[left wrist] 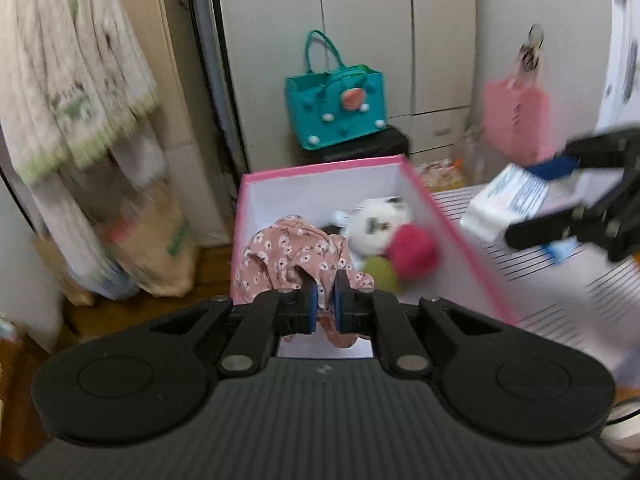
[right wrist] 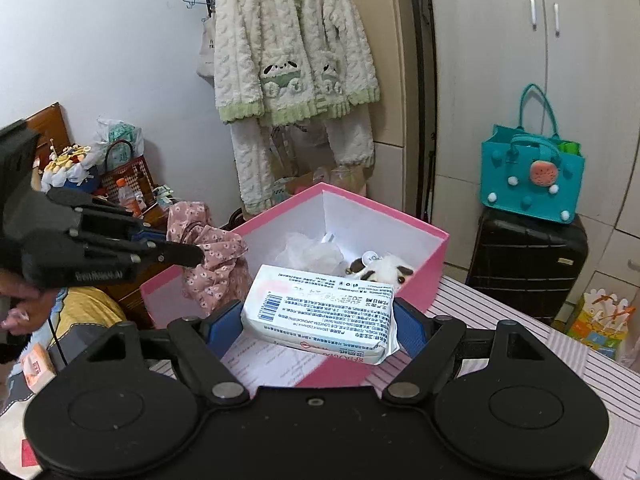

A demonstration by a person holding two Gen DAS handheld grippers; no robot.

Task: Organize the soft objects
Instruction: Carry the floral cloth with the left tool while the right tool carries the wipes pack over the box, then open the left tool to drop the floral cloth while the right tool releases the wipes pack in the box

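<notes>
Floral cloth (left wrist: 288, 256), limp and light, hung bunched in my clenched left tongs (left wrist: 324, 300); right tongs (right wrist: 320, 320) squeezed the springy tissue pack (right wrist: 320, 316) by its ends.

White tissue pack (right wrist: 320, 312) — barcode and print, too small to read.

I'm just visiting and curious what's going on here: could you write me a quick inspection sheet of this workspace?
Surface: striped cloth under the pink box.
Job's things: floral cloth and tissue pack carried at the box; plush toy and red ball inside.
Clutter: teal bag on a black suitcase.
Tongs: left tongs shut on the floral cloth; right tongs shut on the tissue pack.
Cables: nothing seen.
Surroundings: fleece jacket hanging, wardrobe behind.
</notes>
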